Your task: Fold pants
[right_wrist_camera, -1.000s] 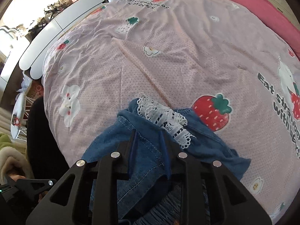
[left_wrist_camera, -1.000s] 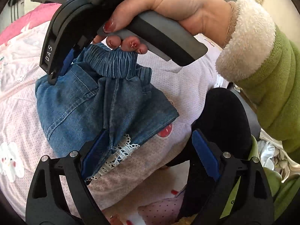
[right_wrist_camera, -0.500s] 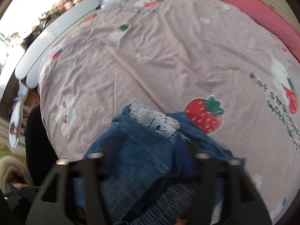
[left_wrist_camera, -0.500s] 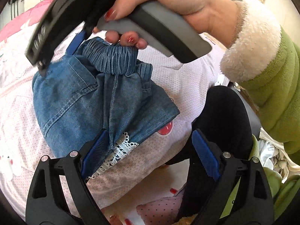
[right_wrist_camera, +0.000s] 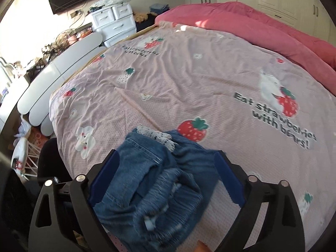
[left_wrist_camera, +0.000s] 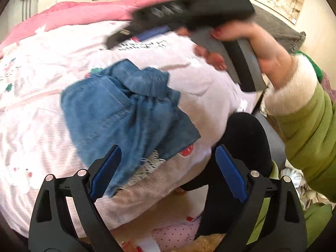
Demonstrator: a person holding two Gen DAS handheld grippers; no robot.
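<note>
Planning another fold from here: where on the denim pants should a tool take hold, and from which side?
Probably the gathered elastic waistband of the denim pants. It sits bunched and raised on top of the bundle, so fingers can pinch it, whereas the lace-trimmed hem lies flat on the bedspread. Come from above on the waistband side; the right tool, its jaws opening, is already over it.
</note>
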